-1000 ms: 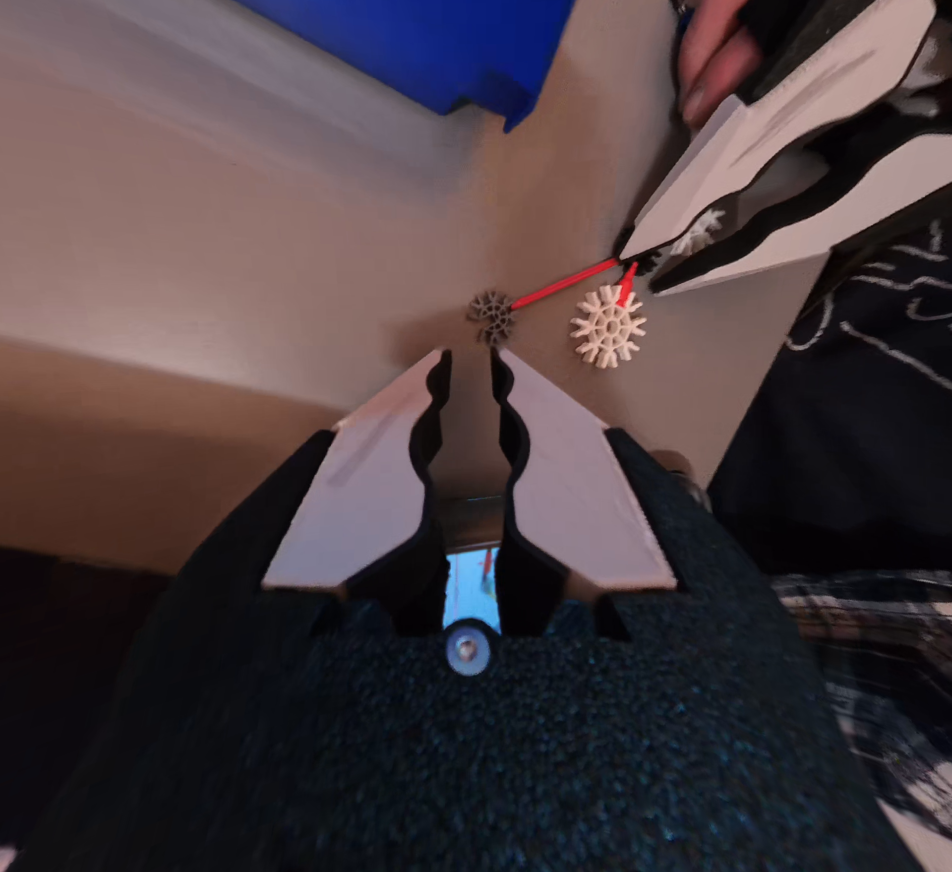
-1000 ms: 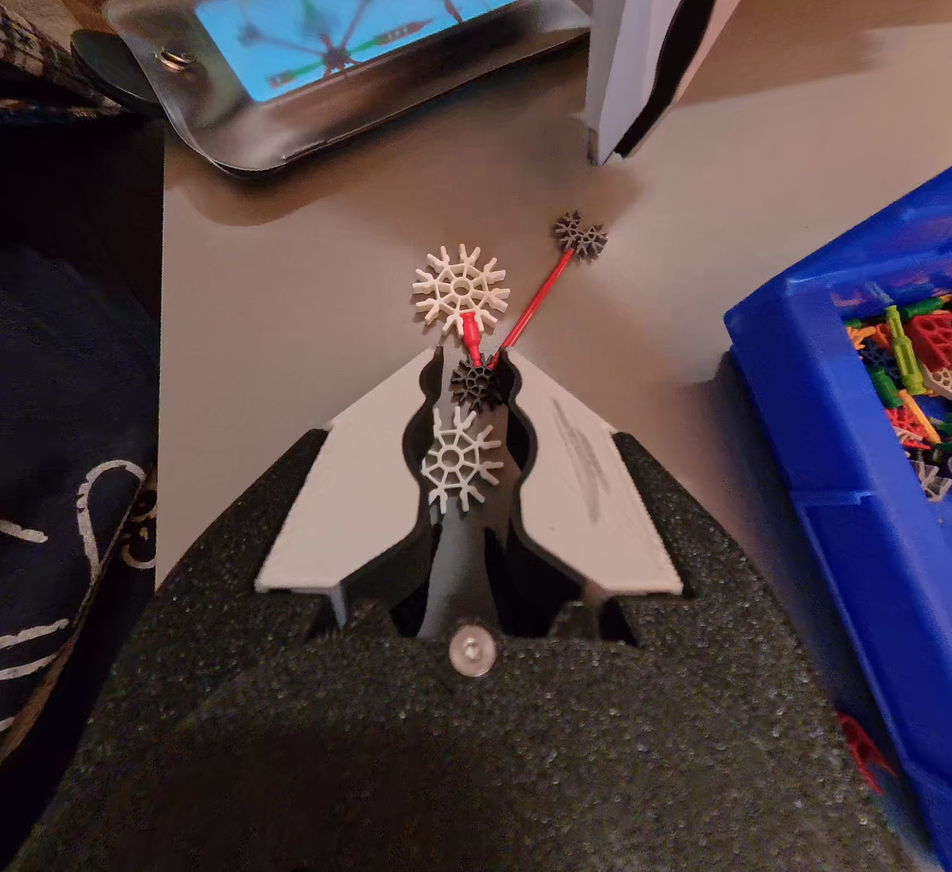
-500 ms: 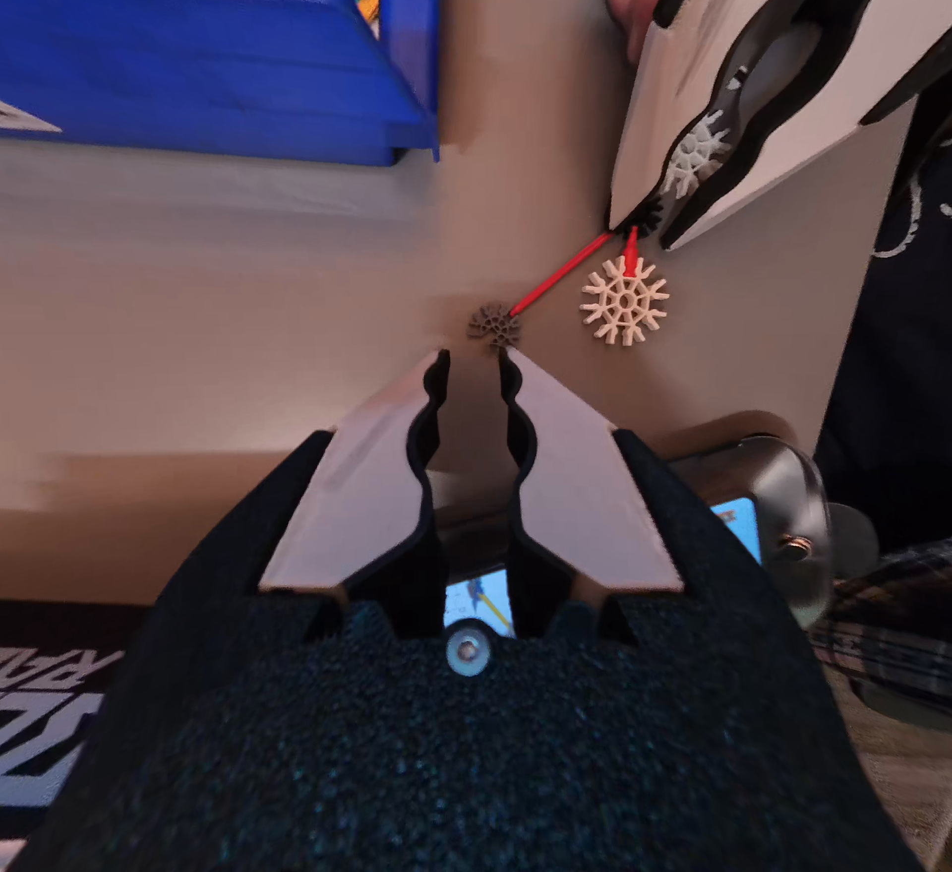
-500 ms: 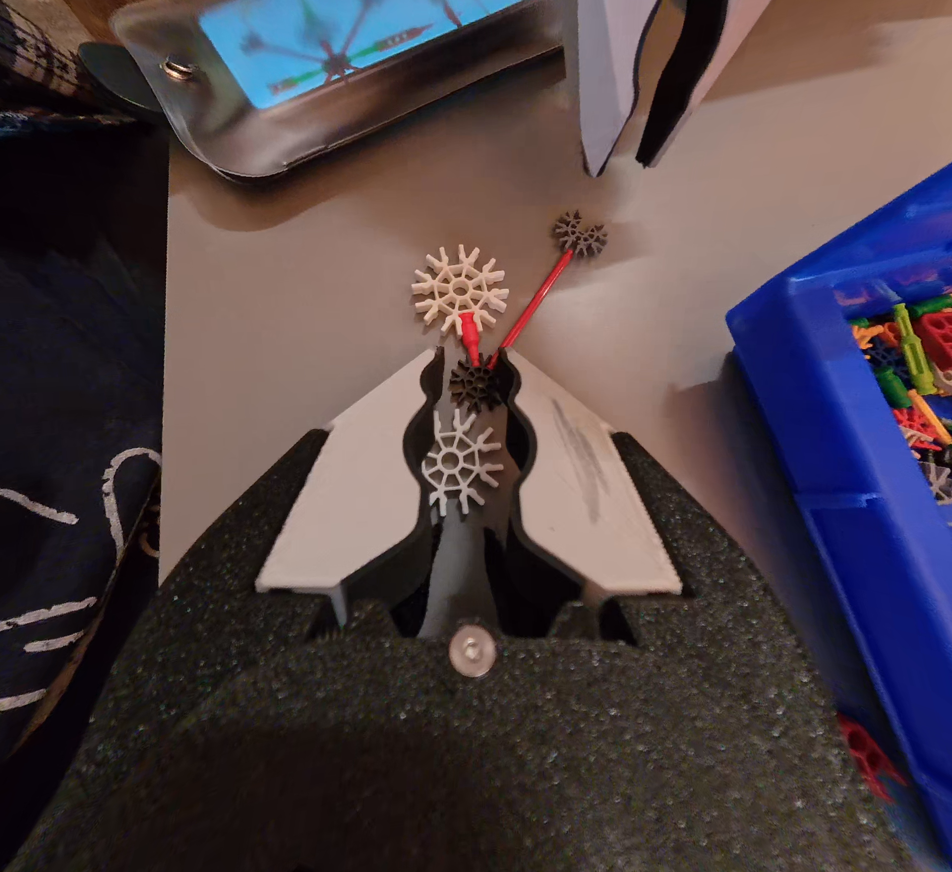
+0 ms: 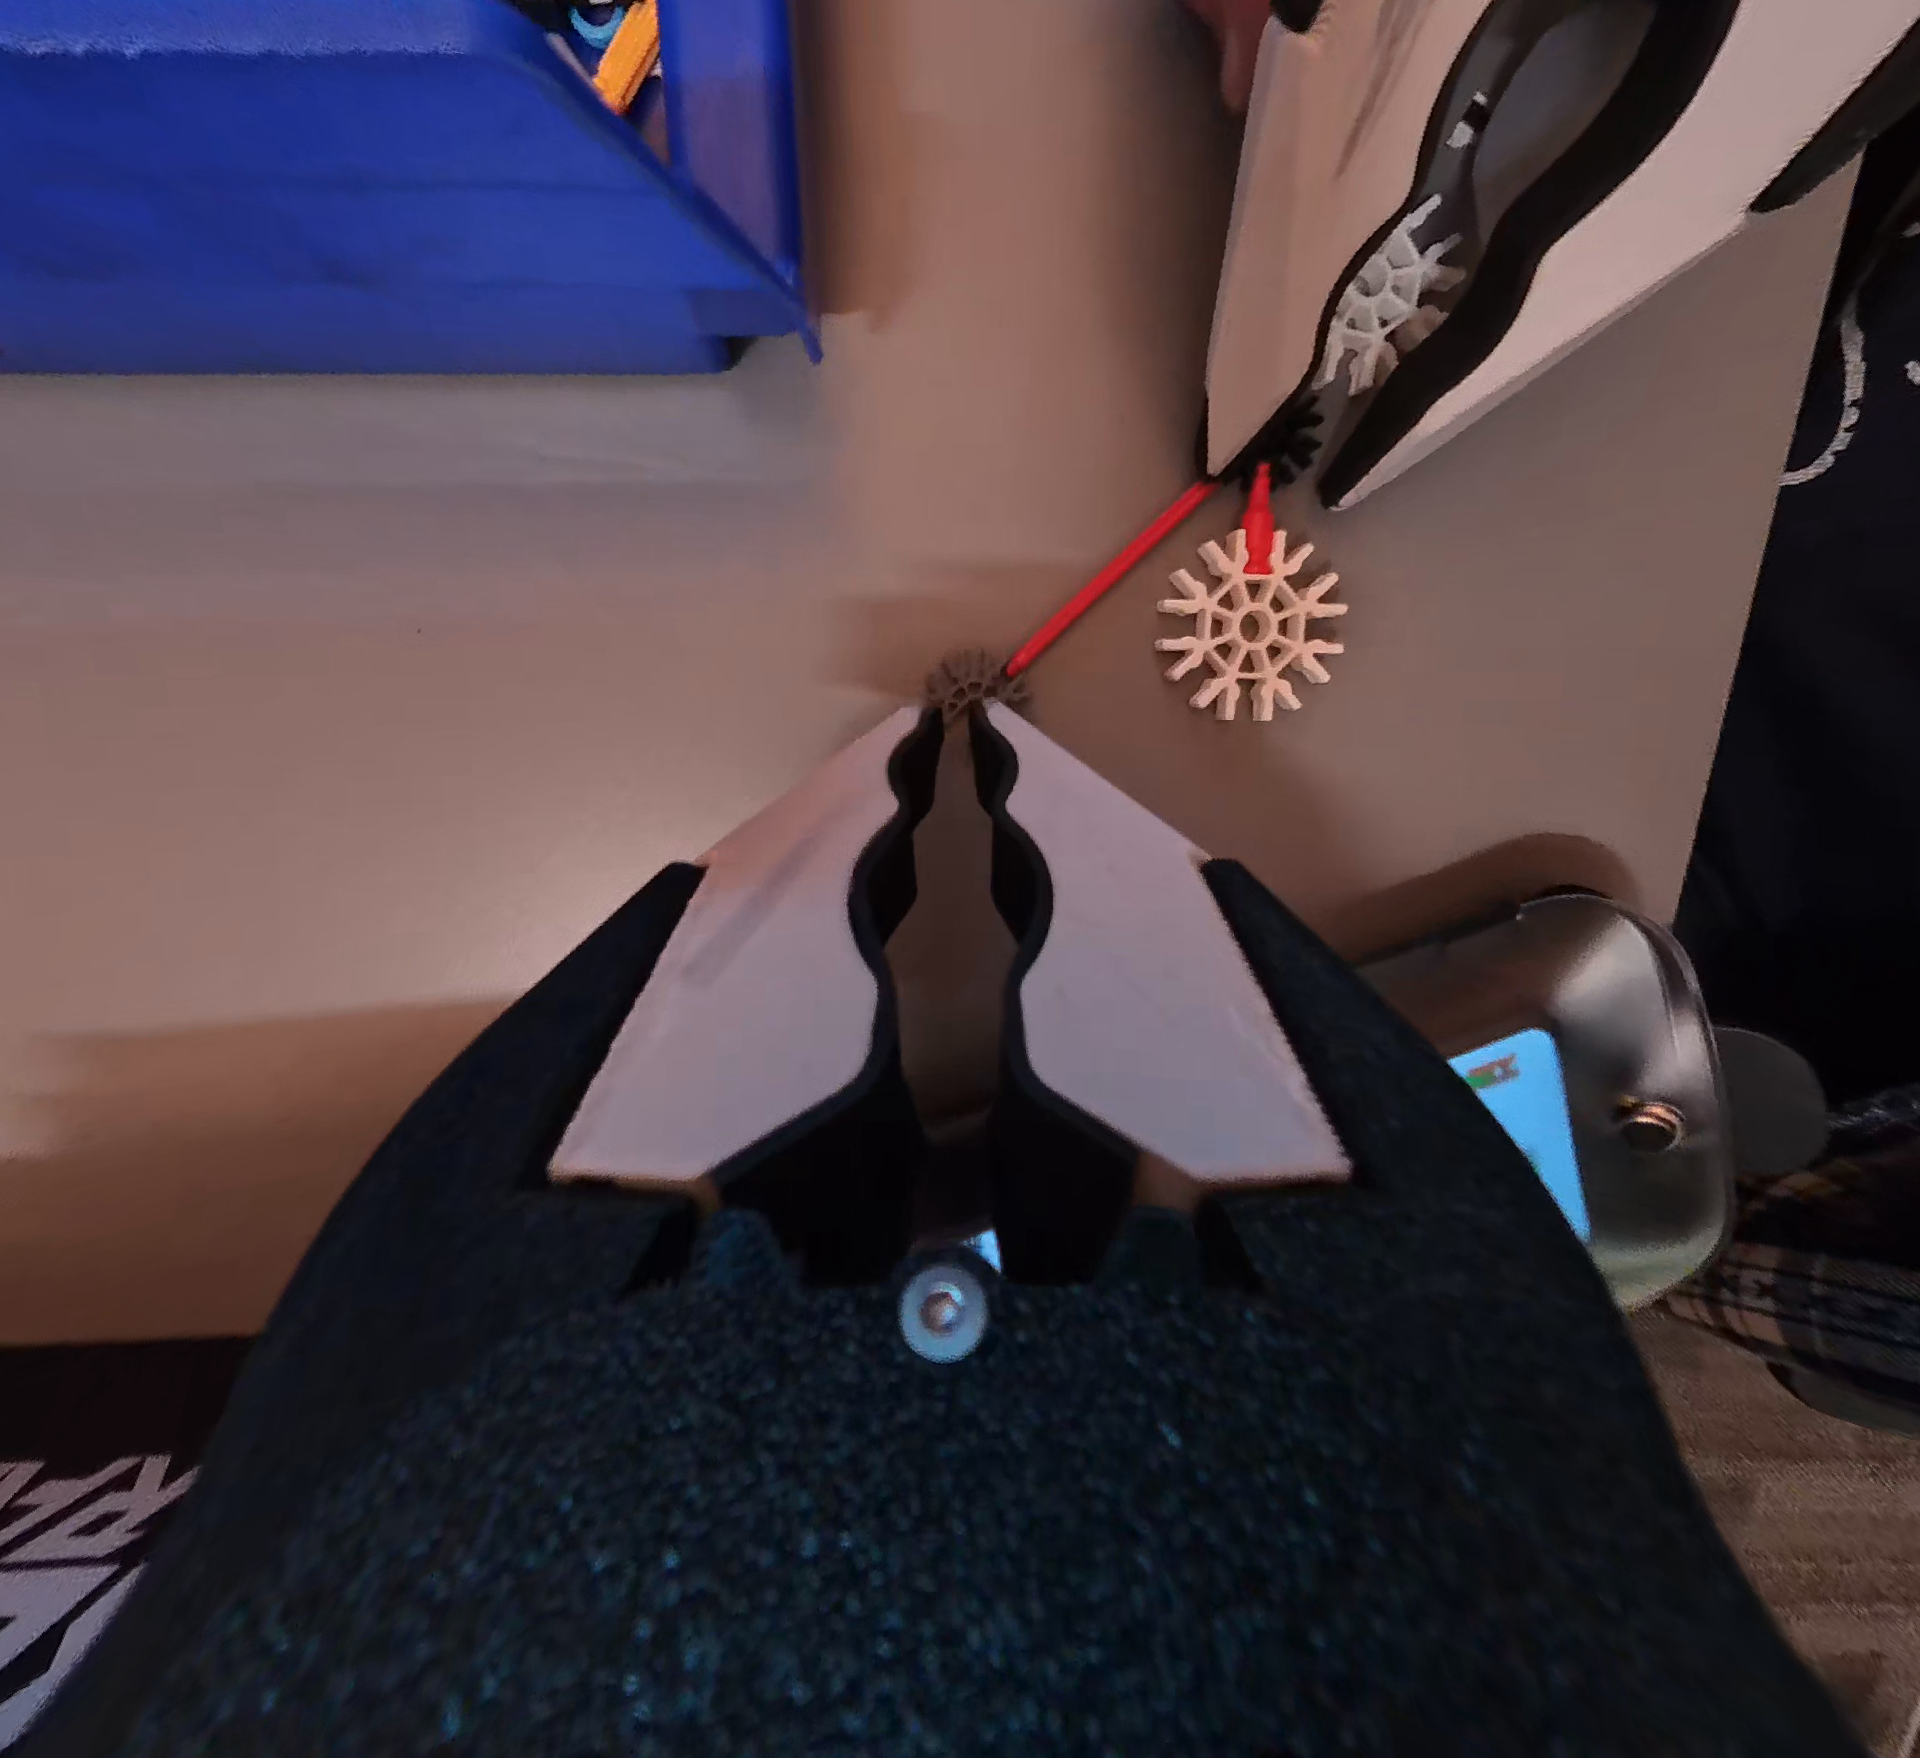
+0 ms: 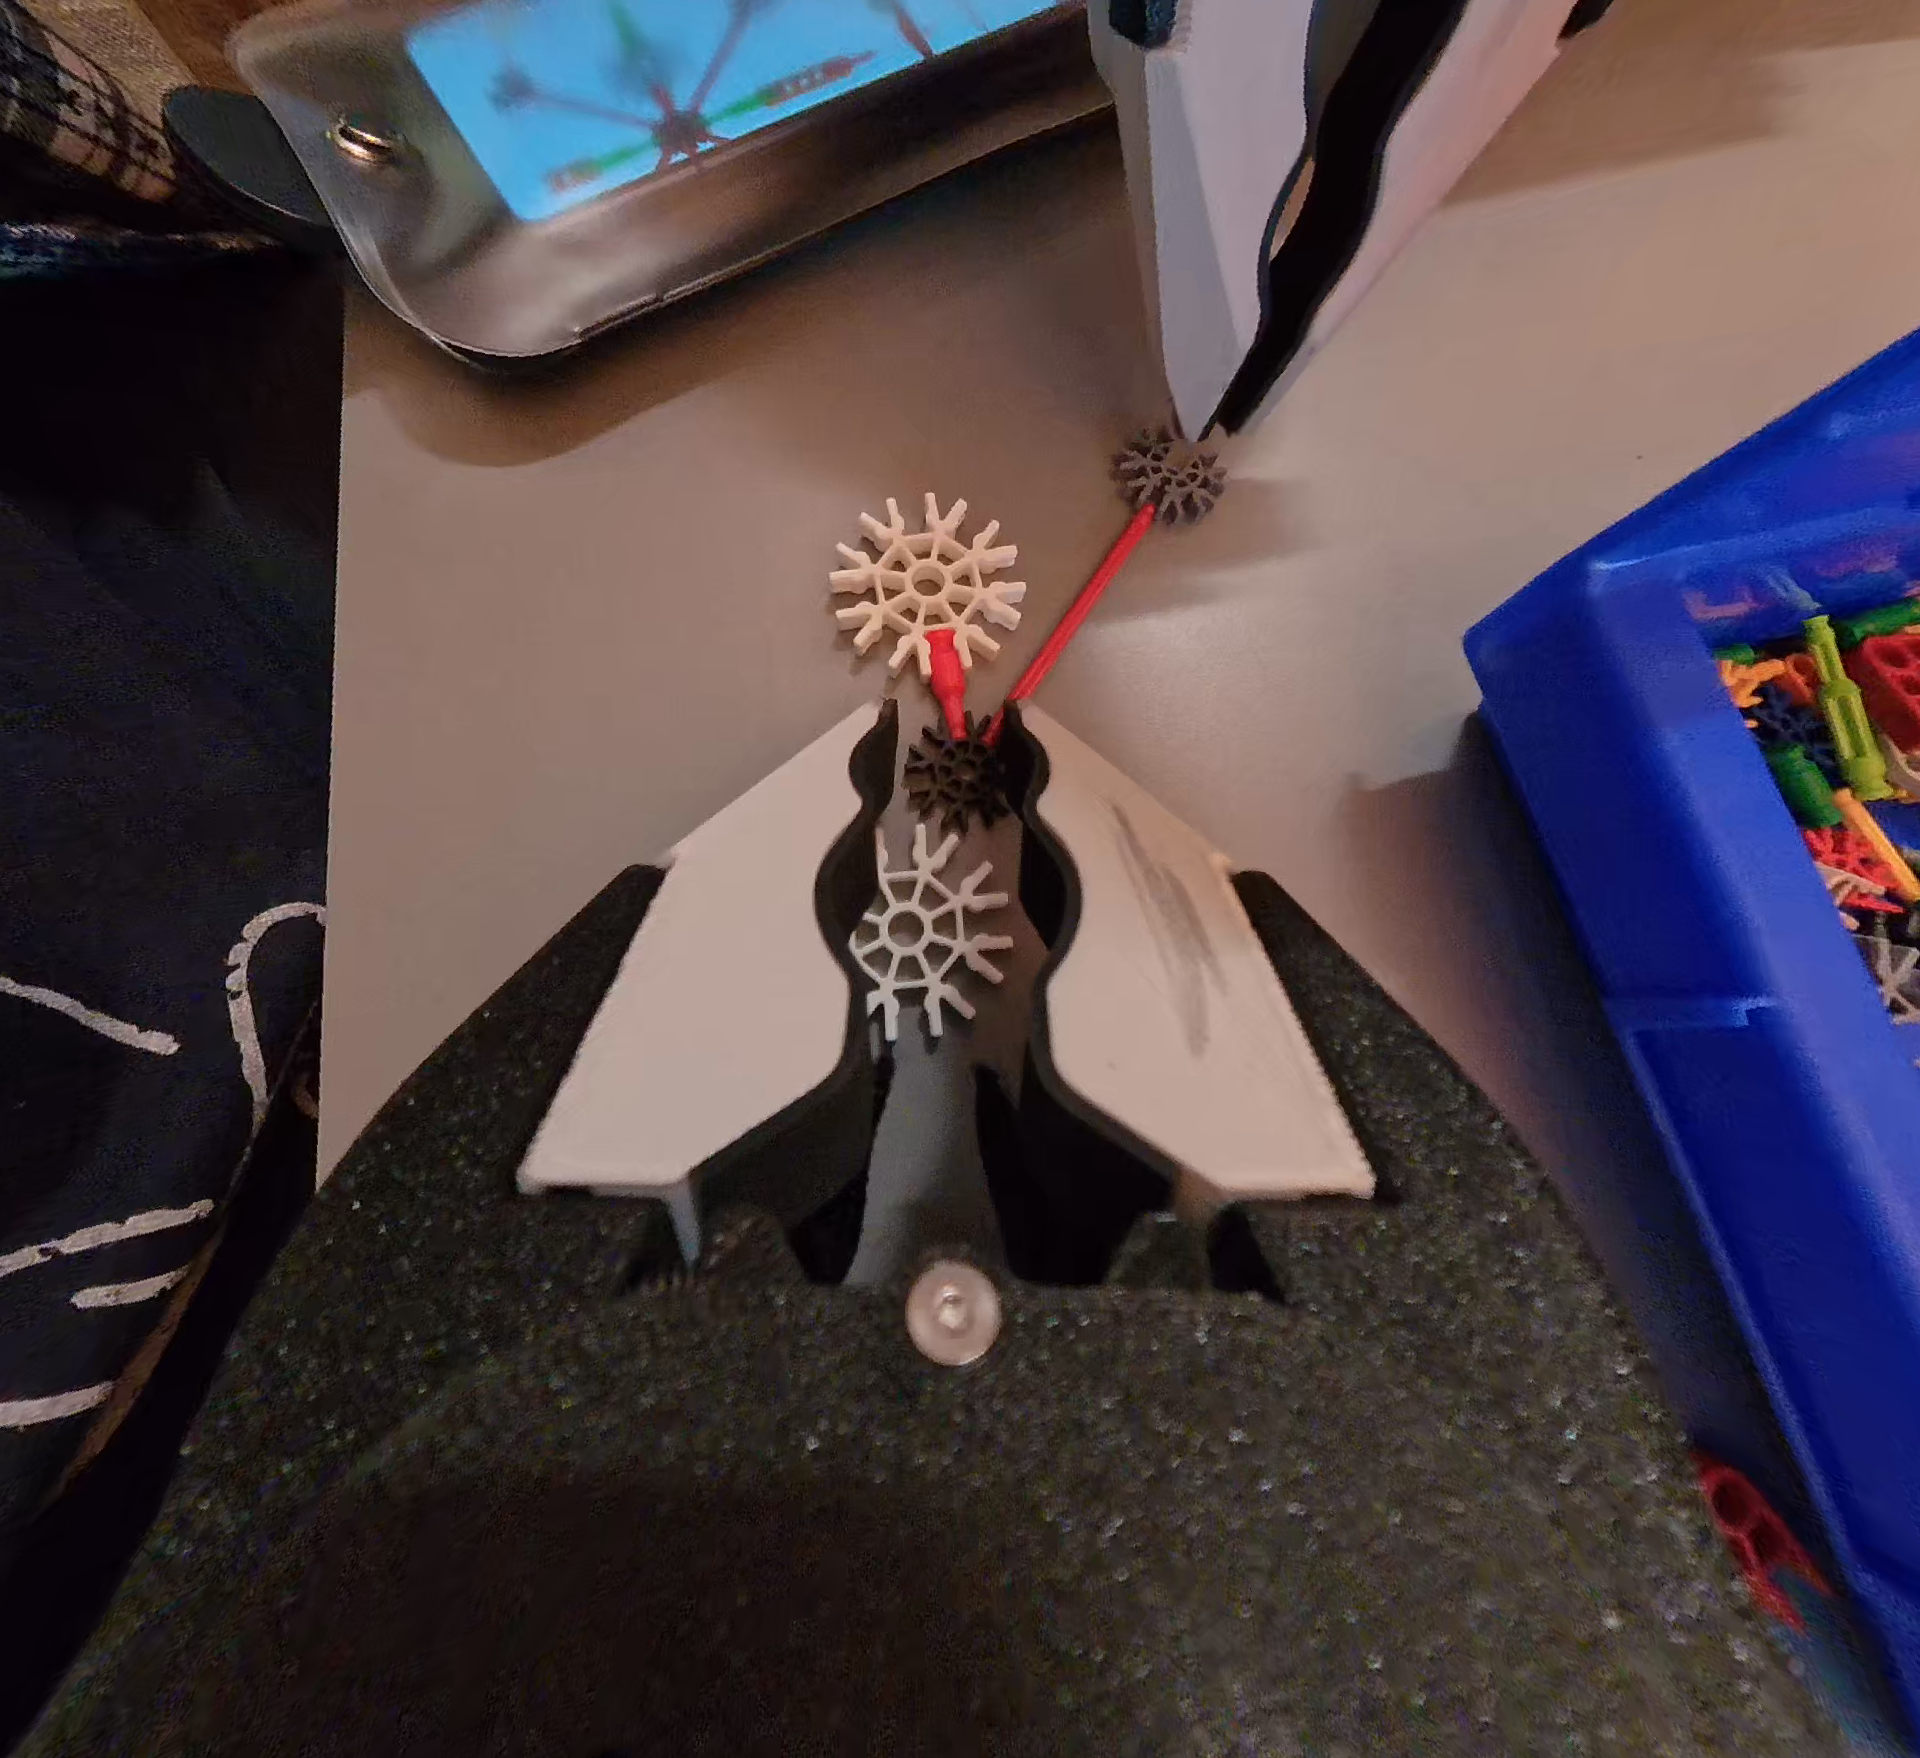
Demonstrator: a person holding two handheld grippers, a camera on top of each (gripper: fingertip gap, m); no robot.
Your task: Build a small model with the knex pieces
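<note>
Pinching a small rod-and-connector assembly from both ends on the counter [image 5: 416, 669].

Left wrist view: left claw [image 5: 956, 721], tips nearly together, meets the grey-brown connector [image 5: 975, 678]; whether it truly grips it I cannot tell. Long red rod [image 5: 1112, 581] runs from there to the black hub [image 5: 1288, 446] in the right claw [image 5: 1273, 472]; a short red rod [image 5: 1259, 519] carries the cream snowflake connector [image 5: 1252, 633]. Blue bin [image 5: 364, 181] lies well apart.

Right wrist view: right claw [image 6: 956, 721] is clamped on the black hub [image 6: 954, 781]; a white snowflake [image 6: 928, 939] sits between the fingers behind it. Phone [image 6: 707, 98] lies beyond.

Risk, as judged: any sideways pull between claws could bow the thin rod or pop it out; a shallow left pinch may slip.
</note>
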